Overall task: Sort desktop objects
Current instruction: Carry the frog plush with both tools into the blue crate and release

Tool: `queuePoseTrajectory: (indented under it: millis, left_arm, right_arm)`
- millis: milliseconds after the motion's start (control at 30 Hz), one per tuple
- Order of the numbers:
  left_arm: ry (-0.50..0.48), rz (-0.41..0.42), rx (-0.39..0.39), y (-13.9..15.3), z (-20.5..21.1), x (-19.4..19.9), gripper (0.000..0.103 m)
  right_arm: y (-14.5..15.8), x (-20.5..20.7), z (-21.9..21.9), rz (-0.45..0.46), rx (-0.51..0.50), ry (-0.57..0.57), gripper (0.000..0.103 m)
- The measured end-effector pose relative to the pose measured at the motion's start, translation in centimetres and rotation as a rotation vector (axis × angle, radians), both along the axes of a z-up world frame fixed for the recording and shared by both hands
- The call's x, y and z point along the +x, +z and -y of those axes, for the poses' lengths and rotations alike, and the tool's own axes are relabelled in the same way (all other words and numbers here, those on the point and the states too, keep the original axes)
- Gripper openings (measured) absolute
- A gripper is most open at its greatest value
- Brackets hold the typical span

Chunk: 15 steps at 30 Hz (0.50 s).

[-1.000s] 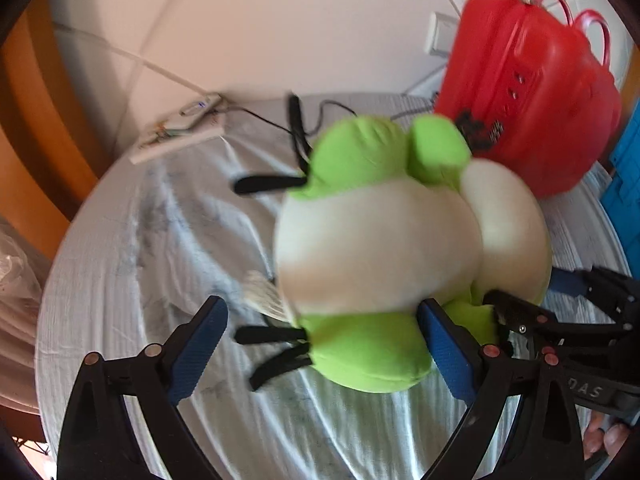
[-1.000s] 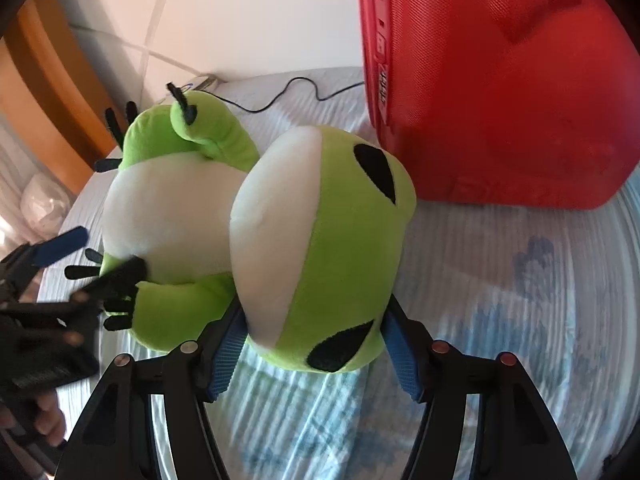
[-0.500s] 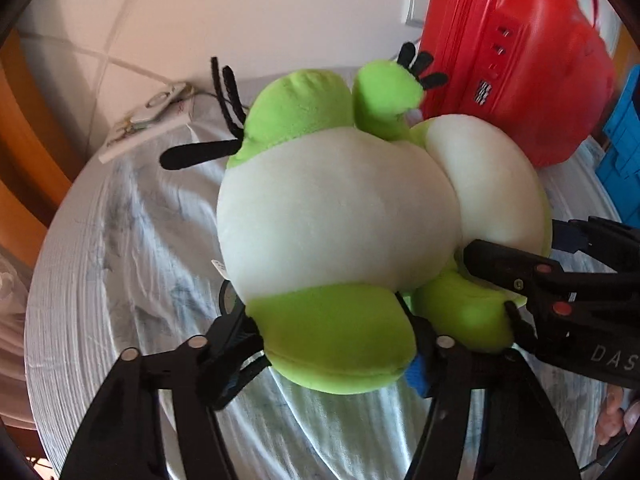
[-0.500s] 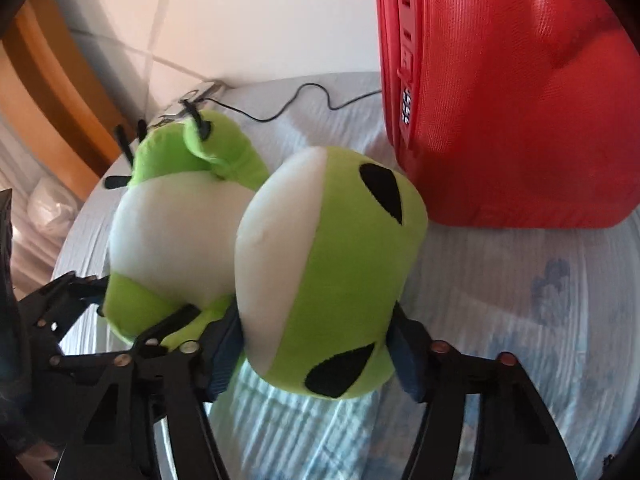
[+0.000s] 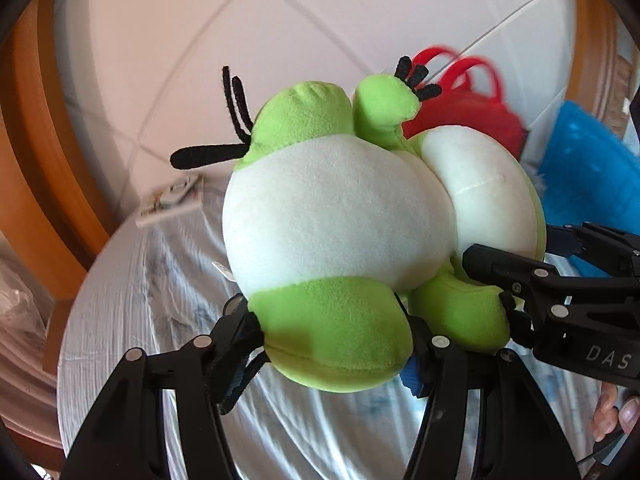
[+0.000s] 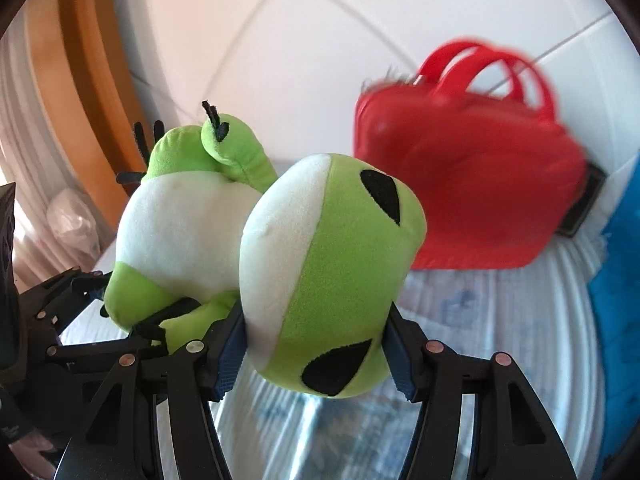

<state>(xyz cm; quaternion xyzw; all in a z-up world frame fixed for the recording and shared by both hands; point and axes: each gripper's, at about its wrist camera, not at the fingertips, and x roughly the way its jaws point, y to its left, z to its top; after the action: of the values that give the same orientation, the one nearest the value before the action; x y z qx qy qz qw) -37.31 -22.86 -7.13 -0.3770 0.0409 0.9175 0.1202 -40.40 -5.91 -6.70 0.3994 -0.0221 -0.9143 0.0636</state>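
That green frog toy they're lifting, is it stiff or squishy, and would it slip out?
The frog toy is probably squishy: its head bulges around the right gripper. Likely light for its size, as two pinches carry it. The fleecy cloth should resist slipping, though the left gripper holds only one foot.

The frog plush [image 5: 340, 216] is soft matt fleece, green and white, with black felt toes. Both claws look like matt black plastic with small metal rivets. The red case [image 6: 472, 200] looks smooth. The bedsheet [image 5: 160, 280] is crinkled cloth.
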Motion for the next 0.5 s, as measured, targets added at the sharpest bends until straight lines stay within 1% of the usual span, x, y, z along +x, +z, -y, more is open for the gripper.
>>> queuePoseTrajectory:
  millis: [100, 133, 233, 300, 333, 500]
  left_arm:
    - [-0.028, -0.040, 0.008, 2.2, -1.8, 2.2, 0.059]
    - [-0.035, -0.052, 0.009, 2.8, -2.4, 2.9, 0.059]
    - [-0.065, -0.103, 0.012, 4.9, -4.9, 5.3, 0.059]
    - [-0.085, -0.127, 0.018, 6.1, -6.5, 6.3, 0.059]
    - [-0.099, -0.140, 0.021, 6.7, -7.6, 7.0, 0.059]
    - [-0.185, -0.193, 0.045, 9.8, -13.9, 10.2, 0.059]
  right_arm:
    - [2.6, 3.5, -1.7, -0.054, 0.008, -0.025, 0.060]
    - [3.4, 5.1, -3.2, -0.069, 0.009, -0.032, 0.061]
    - [5.3, 7.6, -4.8, -0.108, 0.014, -0.059, 0.061]
    - [6.5, 10.2, -6.1, -0.142, 0.020, -0.083, 0.061]
    - [6.2, 11.0, -5.5, -0.153, 0.023, -0.093, 0.061]
    - [9.2, 16.2, -10.7, -0.216, 0.043, -0.174, 0.061]
